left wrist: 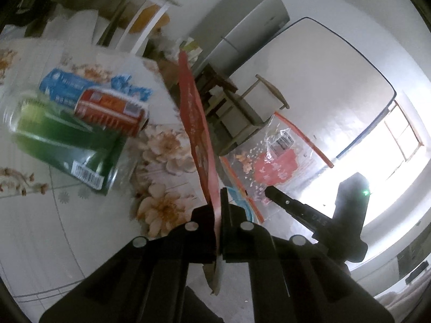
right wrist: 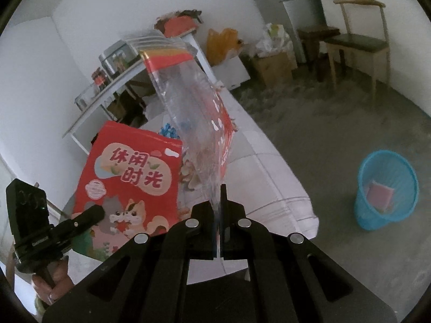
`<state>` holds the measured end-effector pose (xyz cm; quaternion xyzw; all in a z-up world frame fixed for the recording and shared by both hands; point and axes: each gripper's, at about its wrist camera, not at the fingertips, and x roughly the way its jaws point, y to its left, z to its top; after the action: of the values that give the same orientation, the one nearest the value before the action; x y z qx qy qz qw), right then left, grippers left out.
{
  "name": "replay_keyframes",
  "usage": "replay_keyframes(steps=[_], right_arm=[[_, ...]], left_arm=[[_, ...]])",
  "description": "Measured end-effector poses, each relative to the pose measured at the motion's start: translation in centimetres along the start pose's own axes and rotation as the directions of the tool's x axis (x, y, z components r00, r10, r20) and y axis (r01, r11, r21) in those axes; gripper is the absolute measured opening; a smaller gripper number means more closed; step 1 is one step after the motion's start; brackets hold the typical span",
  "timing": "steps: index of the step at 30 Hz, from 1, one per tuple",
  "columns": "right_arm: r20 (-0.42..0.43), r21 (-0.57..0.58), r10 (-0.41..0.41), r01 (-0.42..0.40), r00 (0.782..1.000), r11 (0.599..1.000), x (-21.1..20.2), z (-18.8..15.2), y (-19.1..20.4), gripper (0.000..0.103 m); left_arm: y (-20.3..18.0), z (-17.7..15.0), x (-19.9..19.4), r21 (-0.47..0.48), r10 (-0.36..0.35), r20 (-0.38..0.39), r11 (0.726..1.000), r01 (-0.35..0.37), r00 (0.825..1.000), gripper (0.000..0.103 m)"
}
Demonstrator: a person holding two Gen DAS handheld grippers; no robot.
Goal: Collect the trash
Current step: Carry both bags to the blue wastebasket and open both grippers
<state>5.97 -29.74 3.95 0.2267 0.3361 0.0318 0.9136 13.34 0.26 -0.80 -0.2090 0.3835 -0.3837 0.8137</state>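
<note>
The left gripper (left wrist: 218,202) points downward with its jaws clamped flat on a red snack packet (left wrist: 198,132) that stands edge-on between them. The right gripper (right wrist: 218,202), beside it, also angles down, jaws pressed together on a clear plastic bag (right wrist: 188,123) rising from between them. A hand (right wrist: 51,282) grips the left gripper's handle from below.

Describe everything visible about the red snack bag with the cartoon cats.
The red snack bag is a flat, glossy pouch, apparently empty. Its face shows large Chinese characters above cartoon cats, with a small hang slot near its top edge. It hangs above the floral table, clamped at its lower edge by the shut left gripper. From the left wrist view it appears edge-on, as a thin red strip. Nothing else visibly touches it.
</note>
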Motion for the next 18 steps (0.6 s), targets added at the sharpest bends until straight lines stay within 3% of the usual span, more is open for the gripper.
replay_keyframes(steps=[9, 18], right_arm=[[0.082, 0.042, -0.017, 0.013, 0.997, 0.999, -3.7, -0.5, -1.8, 0.0], [0.165, 0.161, -0.127, 0.1, 0.978, 0.982, -8.3, -1.2, -6.9, 0.0]], left_arm=[[-3.0, 0.9, 0.8, 0.063, -0.026, 0.009, 0.998, 0.025, 1.0, 0.001], [-8.6, 2.0, 6.0, 0.157, -0.089, -0.07, 0.983, 0.099, 0.994, 0.001]])
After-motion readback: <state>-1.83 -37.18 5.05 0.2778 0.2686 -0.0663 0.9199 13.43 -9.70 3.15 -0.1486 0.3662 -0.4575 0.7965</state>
